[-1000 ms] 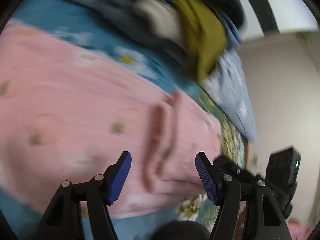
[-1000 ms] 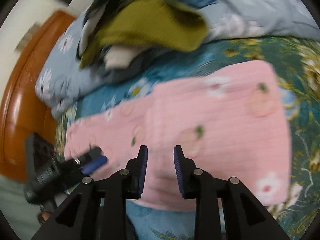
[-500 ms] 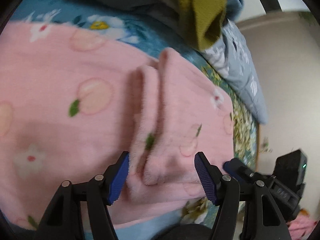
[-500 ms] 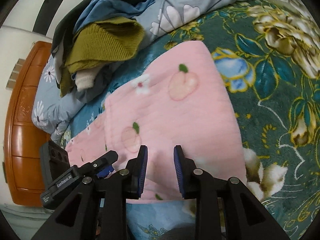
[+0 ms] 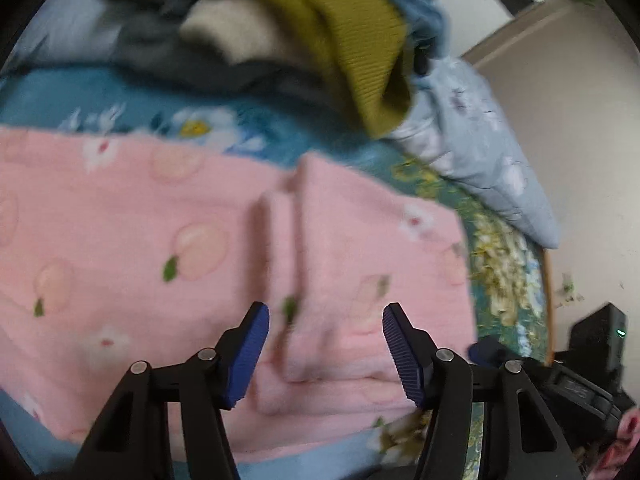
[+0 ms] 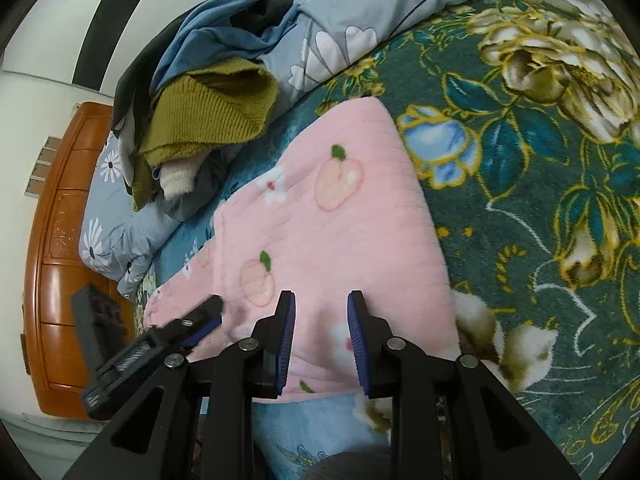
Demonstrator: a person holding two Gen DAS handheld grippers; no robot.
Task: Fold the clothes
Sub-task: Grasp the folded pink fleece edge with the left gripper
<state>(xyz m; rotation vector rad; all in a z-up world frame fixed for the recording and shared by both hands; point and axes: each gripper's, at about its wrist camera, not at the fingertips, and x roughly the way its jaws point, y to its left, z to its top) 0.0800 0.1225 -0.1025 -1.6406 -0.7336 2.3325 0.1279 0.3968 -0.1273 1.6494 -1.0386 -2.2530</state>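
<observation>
in your left wrist view, your left gripper [image 5: 325, 350] is hanging over the pink garment's [image 5: 160, 240] folded ridge, jaws wide but closing, gripping nothing. in your right wrist view, your right gripper [image 6: 321, 340] is hovering narrowly open, empty, above that garment's near edge on the floral bedspread [image 6: 540, 184].

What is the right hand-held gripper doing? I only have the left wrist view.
Observer: The right hand-held gripper grips nothing; its jaws stand slightly apart above the pink garment's near edge.
Operator: Any room beside the garment?
Observer: Yes, the flowered bedspread to its right lies bare.
Operator: Anything beyond the clothes pile?
Observer: A brown wooden panel stands left of the clothes pile.
</observation>
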